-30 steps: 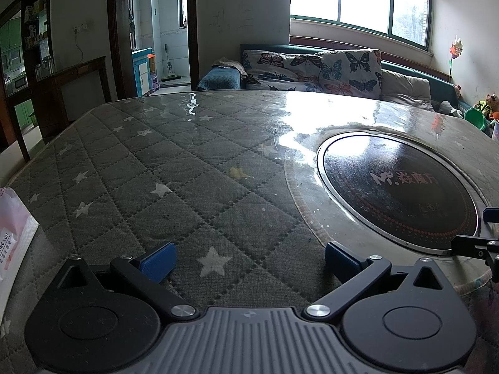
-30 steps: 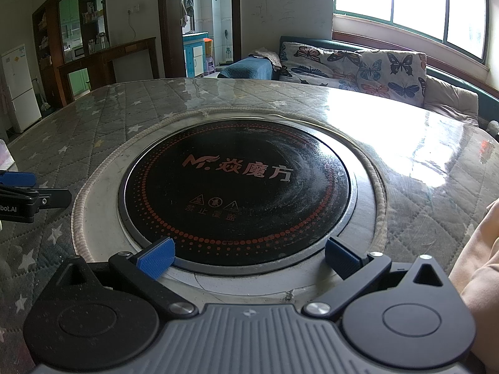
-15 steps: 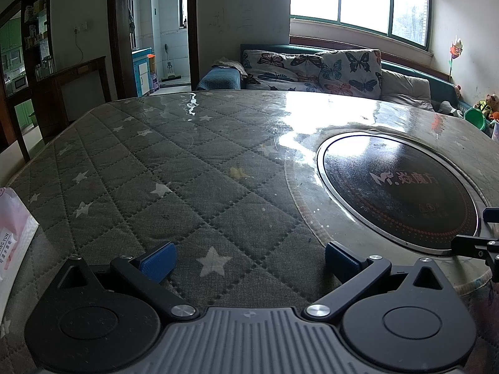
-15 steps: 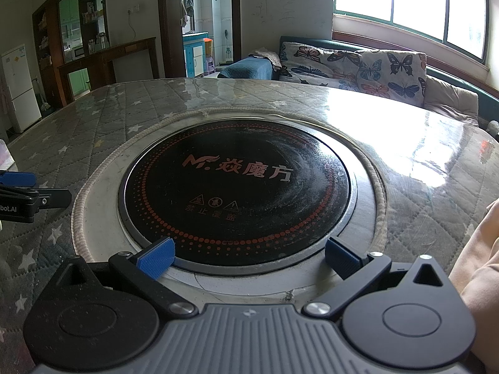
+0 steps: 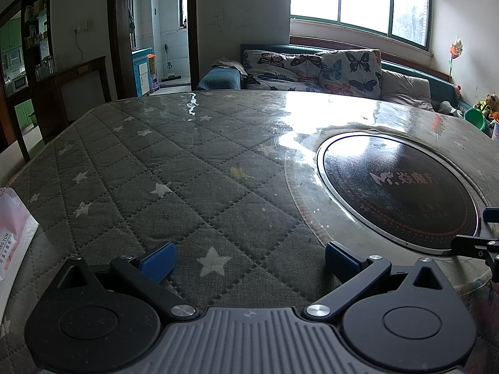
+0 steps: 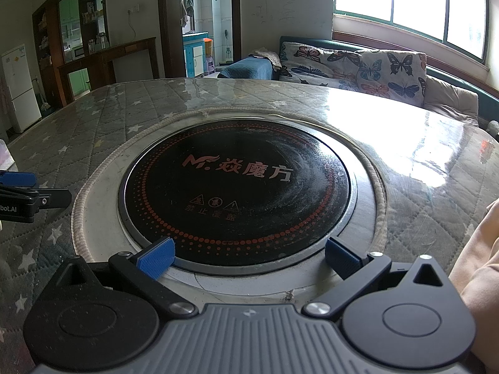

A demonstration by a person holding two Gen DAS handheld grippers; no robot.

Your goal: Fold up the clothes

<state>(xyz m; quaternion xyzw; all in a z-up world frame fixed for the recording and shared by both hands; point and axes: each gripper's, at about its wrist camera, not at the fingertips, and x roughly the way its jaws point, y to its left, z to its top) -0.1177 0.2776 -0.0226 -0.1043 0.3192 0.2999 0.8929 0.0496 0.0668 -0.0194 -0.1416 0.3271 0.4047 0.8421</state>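
My left gripper stands open low over the grey quilted star-patterned table cover, nothing between its blue pads. My right gripper is open too, hovering at the near rim of the round black induction cooktop. A peach-coloured garment bulges in at the right edge of the right wrist view, beside the right finger; only a part shows. Each gripper appears in the other's view: the left gripper's finger at far left, the right gripper's finger at far right.
The cooktop is set into the table under a glossy clear sheet. A pink-and-white plastic package lies at the table's left edge. Beyond the table are a sofa with butterfly cushions, a doorway and dark wooden shelves.
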